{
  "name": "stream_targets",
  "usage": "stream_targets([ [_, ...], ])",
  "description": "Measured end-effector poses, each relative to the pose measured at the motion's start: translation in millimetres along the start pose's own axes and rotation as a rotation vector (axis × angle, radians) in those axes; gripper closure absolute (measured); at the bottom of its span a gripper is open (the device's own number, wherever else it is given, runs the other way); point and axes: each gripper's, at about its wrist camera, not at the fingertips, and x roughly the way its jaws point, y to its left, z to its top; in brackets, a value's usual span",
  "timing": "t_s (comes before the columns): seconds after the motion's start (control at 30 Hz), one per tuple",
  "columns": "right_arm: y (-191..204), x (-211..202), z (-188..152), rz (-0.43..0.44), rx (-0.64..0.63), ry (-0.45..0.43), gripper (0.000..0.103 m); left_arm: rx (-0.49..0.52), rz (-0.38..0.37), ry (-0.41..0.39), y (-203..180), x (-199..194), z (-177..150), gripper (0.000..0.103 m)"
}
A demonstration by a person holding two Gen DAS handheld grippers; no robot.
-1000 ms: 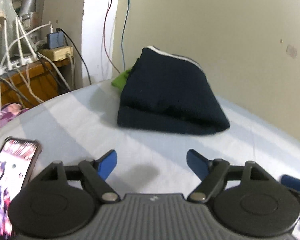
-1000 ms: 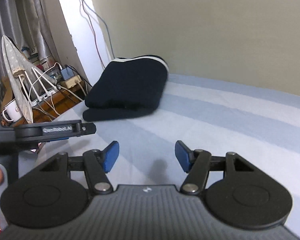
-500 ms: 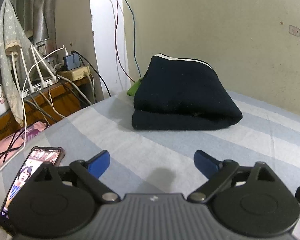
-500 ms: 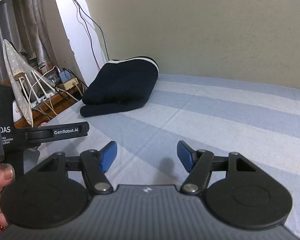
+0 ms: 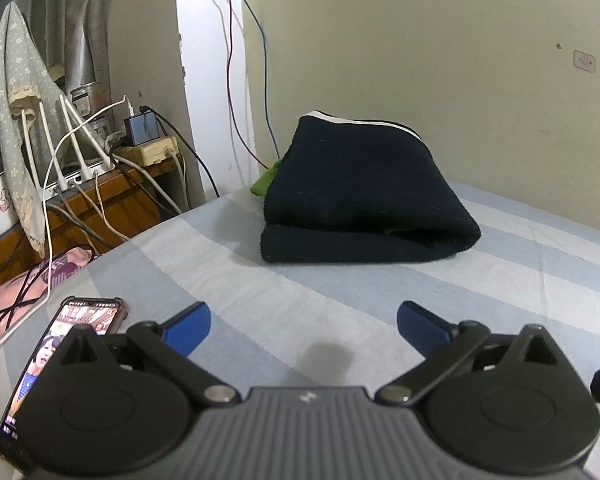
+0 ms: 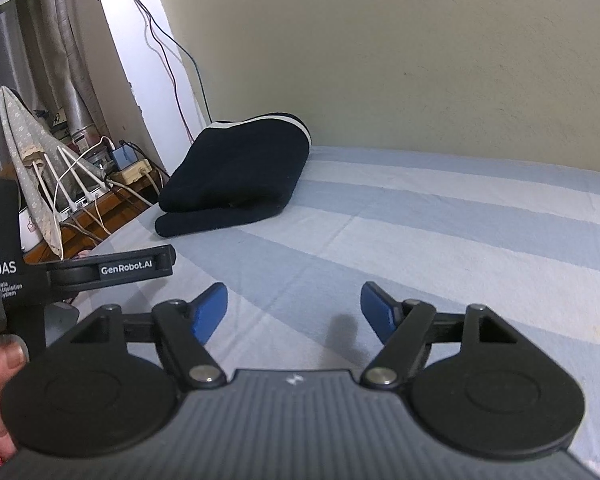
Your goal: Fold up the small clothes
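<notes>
A blue-striped bed sheet (image 5: 380, 300) by a beige wall (image 6: 420, 80) bears folded navy clothes (image 5: 360, 200); both hand-held grippers (image 5: 303, 326) (image 6: 294, 312) gape wide.

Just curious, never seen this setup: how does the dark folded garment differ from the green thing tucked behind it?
The navy garment is large, folded and in full view; the green cloth shows only a small bright corner behind it. The navy one has a white-trimmed edge; the green looks plain. Both lie on the striped sheet.

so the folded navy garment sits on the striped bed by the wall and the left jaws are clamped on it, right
Not quite. The folded navy garment does sit on the striped bed by the wall, but the left gripper is open and well short of it, as the left wrist view shows.
</notes>
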Motion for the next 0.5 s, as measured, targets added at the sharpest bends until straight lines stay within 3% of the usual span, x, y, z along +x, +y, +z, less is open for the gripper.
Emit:
stream_targets([
  [0.5,-3.9,-1.3,0.6,-0.001,0.021,0.002,0.023,-0.034,-0.025,0.000,3.2,-1.7,-0.6,0.000],
])
